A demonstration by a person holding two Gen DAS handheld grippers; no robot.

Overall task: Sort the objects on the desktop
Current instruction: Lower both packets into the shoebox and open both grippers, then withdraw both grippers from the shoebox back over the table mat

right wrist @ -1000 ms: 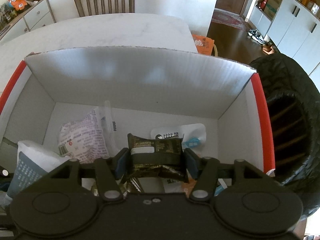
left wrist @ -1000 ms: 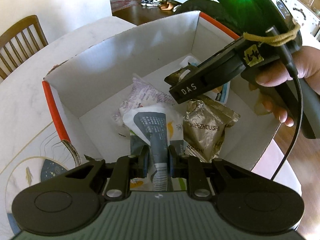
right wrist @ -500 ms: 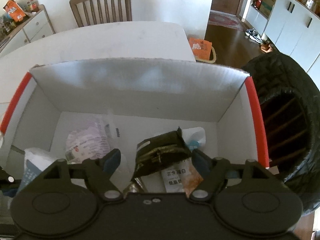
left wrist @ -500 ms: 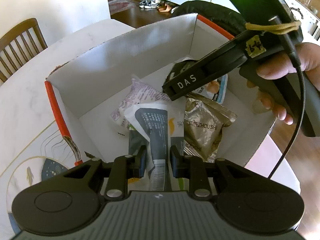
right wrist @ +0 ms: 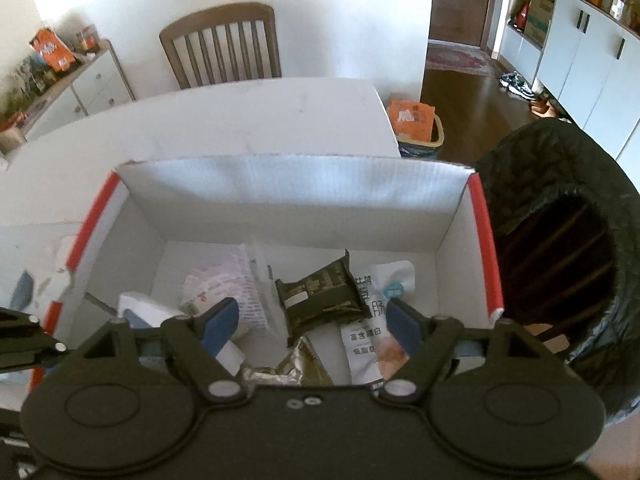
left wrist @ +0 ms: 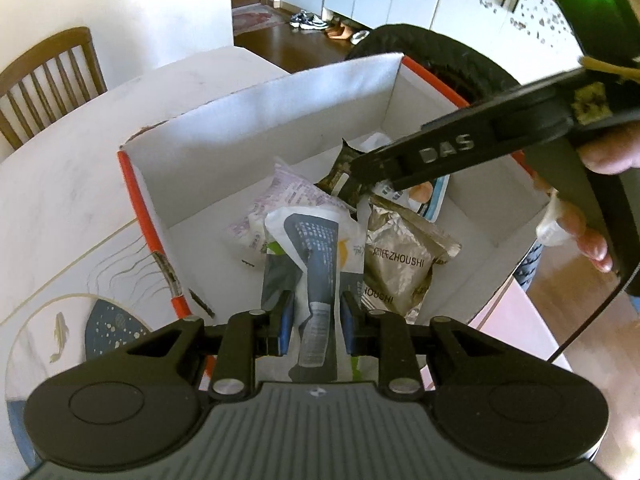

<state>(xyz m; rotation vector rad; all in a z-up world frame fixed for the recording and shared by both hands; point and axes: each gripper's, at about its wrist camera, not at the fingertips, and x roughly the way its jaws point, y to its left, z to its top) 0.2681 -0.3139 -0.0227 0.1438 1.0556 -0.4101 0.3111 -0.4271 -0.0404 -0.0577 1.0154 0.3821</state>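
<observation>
A white cardboard box with red edges (left wrist: pixel 256 128) (right wrist: pixel 292 196) stands on the table and holds several snack packets. My left gripper (left wrist: pixel 316 316) has its jaws slightly parted around a white and grey packet (left wrist: pixel 316 248) that hangs over the box's near edge. My right gripper (right wrist: pixel 312 322) is open above the box. A dark olive packet (right wrist: pixel 320 292) lies loose in the box below it, also seen in the left wrist view (left wrist: pixel 342 178). A gold packet (left wrist: pixel 400 264) and a pink-printed packet (left wrist: pixel 280 208) lie beside them.
The box sits on a white marble table (right wrist: pixel 240 120) with a fish-pattern mat (left wrist: pixel 80 320) at its left. A black-lined bin (right wrist: pixel 568 248) stands right of the box. A wooden chair (right wrist: pixel 224 48) stands at the far side, with an orange bag (right wrist: pixel 412 120) in a small basket on the floor.
My right gripper opened and let the dark olive packet drop into the box, then rose. My left gripper's jaws loosened around the white and grey packet and pulled back a little.
</observation>
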